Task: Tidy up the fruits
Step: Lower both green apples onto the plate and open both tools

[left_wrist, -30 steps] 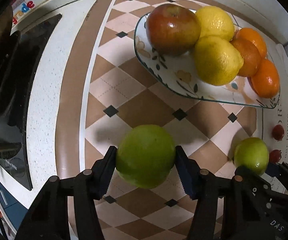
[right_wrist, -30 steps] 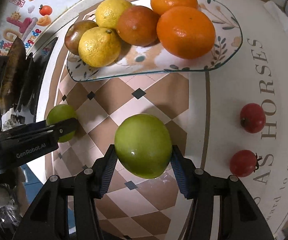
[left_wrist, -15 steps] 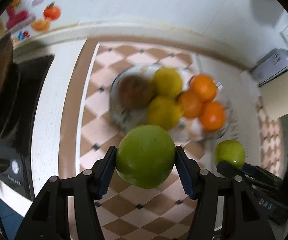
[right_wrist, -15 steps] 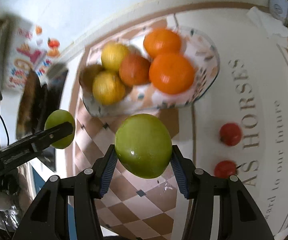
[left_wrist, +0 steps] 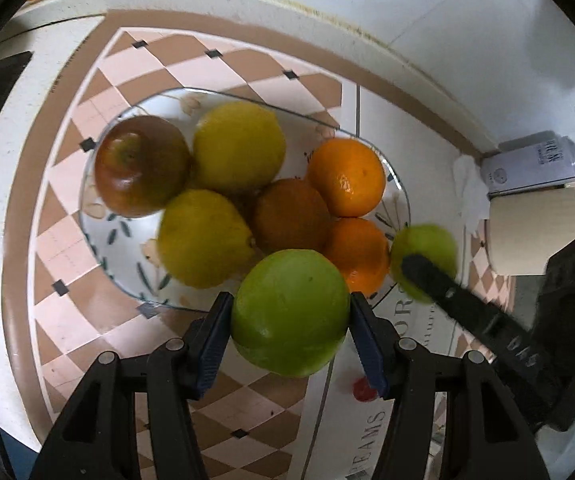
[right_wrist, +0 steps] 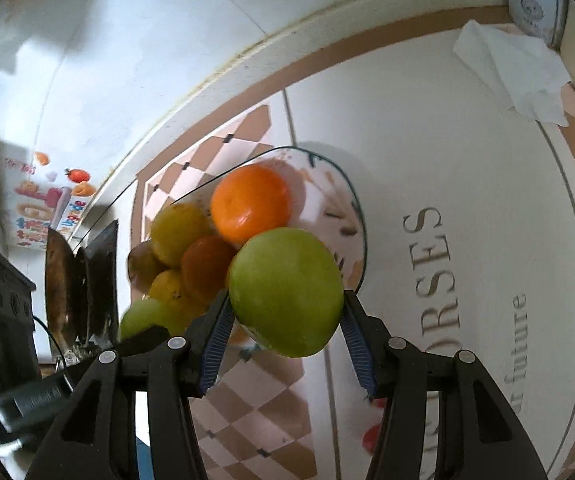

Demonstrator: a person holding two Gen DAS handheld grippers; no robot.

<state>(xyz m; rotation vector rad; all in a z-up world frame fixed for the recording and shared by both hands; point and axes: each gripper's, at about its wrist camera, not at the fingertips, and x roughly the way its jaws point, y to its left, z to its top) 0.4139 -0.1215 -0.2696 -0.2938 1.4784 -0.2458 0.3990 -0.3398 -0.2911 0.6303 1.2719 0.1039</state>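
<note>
Left wrist view: each hand-held gripper [left_wrist: 289, 314] grasps a green apple [left_wrist: 289, 312] above the checkered countertop [left_wrist: 99, 320].

In the left wrist view, the green apple [left_wrist: 289, 312] in the left tool [left_wrist: 289, 338] covered the near rim of the plate [left_wrist: 99, 236] and part of the nearest orange [left_wrist: 361, 250], while the right tool's black finger [left_wrist: 439, 284] hid part of the second green apple [left_wrist: 427, 248], itself blurred. A small red fruit [left_wrist: 363, 390] showed only as a sliver behind a blue pad [left_wrist: 367, 348], too little to name. In the right wrist view, the held apple [right_wrist: 287, 292] masked the front of the fruit pile, the other green apple [right_wrist: 147, 316] was smeared and half hidden, and the printed lettering [right_wrist: 431, 276] on the worktop [right_wrist: 467, 160] was cut off.
</note>
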